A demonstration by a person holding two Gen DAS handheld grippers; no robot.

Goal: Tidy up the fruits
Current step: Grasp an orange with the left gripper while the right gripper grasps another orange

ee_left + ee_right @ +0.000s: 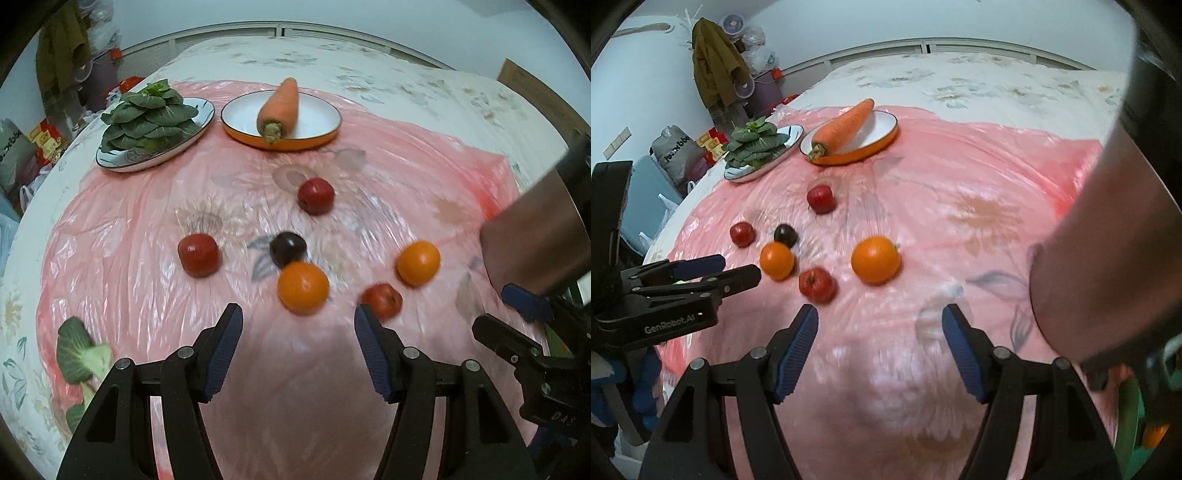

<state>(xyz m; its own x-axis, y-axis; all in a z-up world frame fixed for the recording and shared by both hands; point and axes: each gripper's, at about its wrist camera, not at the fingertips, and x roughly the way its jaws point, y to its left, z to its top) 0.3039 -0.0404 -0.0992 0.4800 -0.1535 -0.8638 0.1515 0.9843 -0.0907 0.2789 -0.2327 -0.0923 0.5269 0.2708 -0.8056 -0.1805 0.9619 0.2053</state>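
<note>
Several fruits lie loose on a pink plastic sheet (147,221). Three of them are red apples (316,195) (198,254) (382,301). A dark plum (288,248) touches one orange (303,288), and a second orange (418,263) lies to the right. My left gripper (299,321) hovers open and empty just in front of the near orange. My right gripper (880,317) is also open and empty, short of a red apple (817,285) and an orange (875,260). In the left wrist view the right gripper (513,317) shows at the right edge; in the right wrist view the left gripper (738,268) shows at the left.
At the back stand an orange-rimmed plate (325,136) holding a carrot (280,107) and a patterned plate (122,166) piled with leafy greens (147,118). A loose green leaf (81,354) lies at the near left. A person's forearm (1108,258) fills the right side.
</note>
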